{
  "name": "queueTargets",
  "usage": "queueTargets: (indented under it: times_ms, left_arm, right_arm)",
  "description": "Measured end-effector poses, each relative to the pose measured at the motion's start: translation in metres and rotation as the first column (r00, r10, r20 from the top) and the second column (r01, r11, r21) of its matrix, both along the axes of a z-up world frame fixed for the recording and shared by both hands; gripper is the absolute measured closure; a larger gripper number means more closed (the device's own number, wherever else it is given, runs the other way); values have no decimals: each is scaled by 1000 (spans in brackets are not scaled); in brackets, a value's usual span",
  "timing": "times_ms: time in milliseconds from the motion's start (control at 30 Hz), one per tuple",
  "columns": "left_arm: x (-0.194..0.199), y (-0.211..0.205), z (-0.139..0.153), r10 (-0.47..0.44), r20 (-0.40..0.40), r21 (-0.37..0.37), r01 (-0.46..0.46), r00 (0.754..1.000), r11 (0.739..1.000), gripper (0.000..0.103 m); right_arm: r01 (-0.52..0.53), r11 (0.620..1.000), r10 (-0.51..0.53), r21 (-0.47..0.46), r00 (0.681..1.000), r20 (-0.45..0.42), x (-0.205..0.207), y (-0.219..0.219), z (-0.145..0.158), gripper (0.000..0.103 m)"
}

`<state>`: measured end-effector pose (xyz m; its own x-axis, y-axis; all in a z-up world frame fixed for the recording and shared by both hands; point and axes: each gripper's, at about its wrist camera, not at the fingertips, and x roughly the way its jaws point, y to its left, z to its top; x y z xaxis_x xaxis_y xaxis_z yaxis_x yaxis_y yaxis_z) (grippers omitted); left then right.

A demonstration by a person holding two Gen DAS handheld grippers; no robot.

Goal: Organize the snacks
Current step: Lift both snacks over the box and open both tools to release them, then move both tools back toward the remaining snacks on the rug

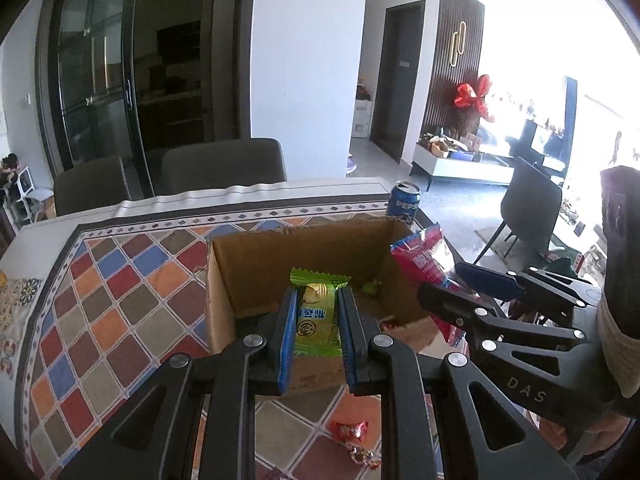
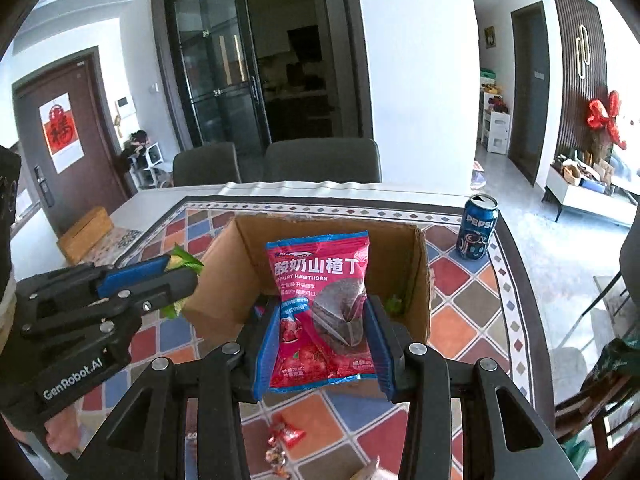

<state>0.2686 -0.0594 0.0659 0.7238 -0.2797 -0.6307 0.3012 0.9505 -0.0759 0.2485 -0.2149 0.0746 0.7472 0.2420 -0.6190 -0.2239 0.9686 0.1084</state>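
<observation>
My left gripper (image 1: 316, 312) is shut on a green snack packet (image 1: 316, 312) and holds it above the near wall of an open cardboard box (image 1: 256, 264). My right gripper (image 2: 320, 320) is shut on a red yogurt hawthorn bag (image 2: 320, 292) and holds it over the same box (image 2: 416, 288). In the left wrist view the right gripper (image 1: 452, 284) comes in from the right with the red bag (image 1: 424, 256). In the right wrist view the left gripper (image 2: 176, 272) shows at the left with the green packet (image 2: 184, 260). A small green item (image 2: 394, 304) lies inside the box.
A blue Pepsi can (image 2: 478, 226) stands on the patterned tablecloth (image 2: 460, 308) right of the box. Red wrapped candies (image 1: 352, 432) lie on the cloth in front of the box. A wooden box (image 2: 84, 234) sits at the far left. Chairs (image 2: 320, 160) stand behind the table.
</observation>
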Motion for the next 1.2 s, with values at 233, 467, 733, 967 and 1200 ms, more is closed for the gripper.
queueTargets:
  times_ms: [233, 467, 733, 967, 1200]
  left_arm:
    - [27, -4, -8, 3, -33, 9, -3, 999, 1000, 82]
    - [51, -6, -18, 34, -54, 37, -32, 998, 999, 77]
    - [40, -1, -23, 54, -60, 59, -51, 997, 997, 57]
    - [11, -3, -17, 33, -40, 56, -31, 999, 998, 57]
    - [-18, -4, -11, 17, -19, 37, -16, 1000, 999, 54]
  right_arm:
    - [8, 1000, -8, -18, 1000, -11, 23, 1, -3, 61]
    - [13, 999, -15, -46, 999, -34, 45, 3, -12, 61]
    - [55, 994, -59, -93, 997, -41, 44, 2, -20, 54]
    - [54, 997, -55, -63, 998, -27, 19, -2, -11, 54]
    - [58, 997, -58, -57, 998, -8, -11, -6, -6, 48]
